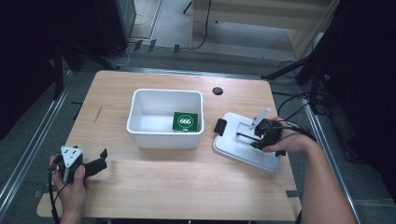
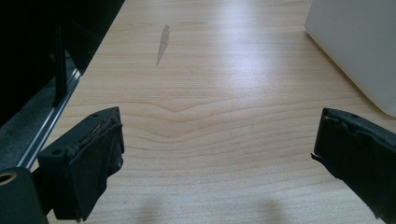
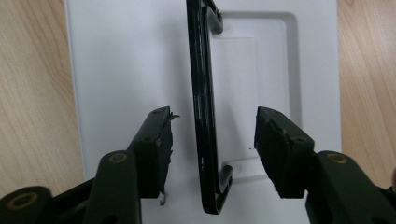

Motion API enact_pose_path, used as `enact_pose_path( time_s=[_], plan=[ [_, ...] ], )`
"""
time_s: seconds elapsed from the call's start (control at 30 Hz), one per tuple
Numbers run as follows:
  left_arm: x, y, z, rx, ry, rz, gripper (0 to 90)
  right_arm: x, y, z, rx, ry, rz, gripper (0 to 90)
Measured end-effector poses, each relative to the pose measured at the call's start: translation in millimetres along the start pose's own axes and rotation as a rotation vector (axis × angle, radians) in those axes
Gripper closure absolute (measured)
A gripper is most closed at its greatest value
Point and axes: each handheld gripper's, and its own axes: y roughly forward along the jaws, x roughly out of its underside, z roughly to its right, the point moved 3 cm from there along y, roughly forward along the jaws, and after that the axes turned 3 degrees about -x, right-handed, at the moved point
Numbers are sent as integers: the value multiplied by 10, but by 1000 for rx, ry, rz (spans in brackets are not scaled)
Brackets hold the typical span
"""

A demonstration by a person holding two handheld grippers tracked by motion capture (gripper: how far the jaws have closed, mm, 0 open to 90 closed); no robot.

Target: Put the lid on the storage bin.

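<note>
Handle and jaws are the relation that matters here: the thin black bar handle (image 3: 204, 107) of the flat white plastic lid (image 3: 116, 70) stands between the two jaws of the right hand-held gripper (image 3: 212, 140), and its long axis runs straight away from the camera of the right gripper view, along the direction in which the jaws point. The jaws stand at about half width; a gap is visible on each side of the handle, somewhat wider on the right one, so the pads do not yet press on it and nothing is held. In the high view the lid (image 1: 238, 147) lies flat on the light wooden bench (image 1: 187, 186), just to the right of the white rectangular plastic tub (image 1: 166, 135), which contains a green card with the number 666 (image 1: 185, 122). The right hand-held gripper (image 1: 261, 135) sits over the lid, so this hand is clearly the nearer one. The left hand-held gripper (image 1: 100, 161) rests well apart, near the front left corner of the bench, with its jaws wide and only bare wood between them. In my judgement, the coming move needs only that the right jaws close across the handle, because they are already square to it.
</note>
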Motion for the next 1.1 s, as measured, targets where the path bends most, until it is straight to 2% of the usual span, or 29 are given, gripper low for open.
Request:
enact_pose_path(
  time_s=[0.17, 0.4, 0.57, 0.67, 0.7, 0.77, 0.87, 1.1],
  plan=[
    [0, 0, 0, 0, 0, 0, 23, -4, -25, 38, 3, 18, 22, 571],
    [0, 0, 0, -1, 0, 1, 23, -20, -40, 75, -10, 26, 10, 706],
    [0, 0, 1, 0, 1, 1, 23, -68, -32, 83, -24, 18, -5, 762],
    [0, 1, 0, 0, -1, 0, 23, -94, -16, 82, -40, 1, -28, 800],
    [0, 0, 0, 0, 0, -1, 23, -101, -11, 89, -33, -13, -33, 828],
    [0, 0, 1, 0, 0, 0, 23, -116, -16, 103, -17, -17, -41, 843],
    [0, 0, -1, 1, -1, 0, 23, -140, -27, 102, -35, -26, -46, 851],
    [0, 0, 0, 1, 0, 0, 23, -204, -129, 121, -35, -55, -23, 854]
  ],
)
